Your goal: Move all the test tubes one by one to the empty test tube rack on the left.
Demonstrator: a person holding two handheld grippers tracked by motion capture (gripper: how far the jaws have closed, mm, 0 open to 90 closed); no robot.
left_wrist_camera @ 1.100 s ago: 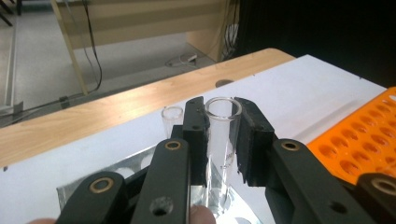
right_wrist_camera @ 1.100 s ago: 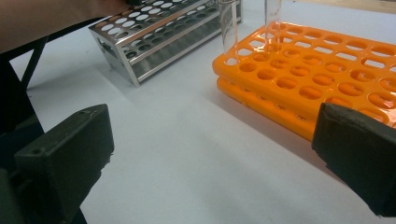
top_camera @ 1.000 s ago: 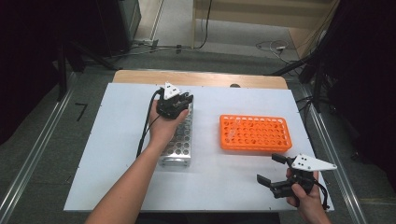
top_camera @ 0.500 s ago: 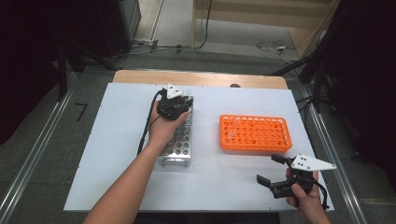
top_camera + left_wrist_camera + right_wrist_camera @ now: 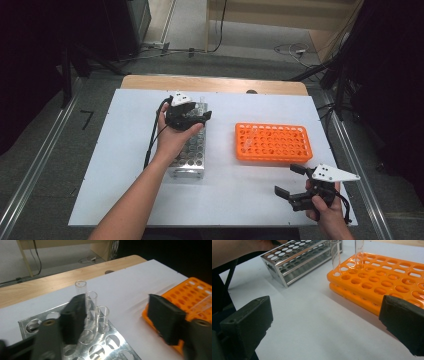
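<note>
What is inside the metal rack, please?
Three clear glass tubes stand upright in holes at the far end of the metal rack. The nearby holes look empty. The left claw and the hand cover part of the rack, so those holes cannot be checked.

No text, label, brand, number or sign can be read in any of the views. The metal test-tube rack, the orange test-tube rack and the glass test tubes bear no legible marking, and the white surface shows no print.
</note>
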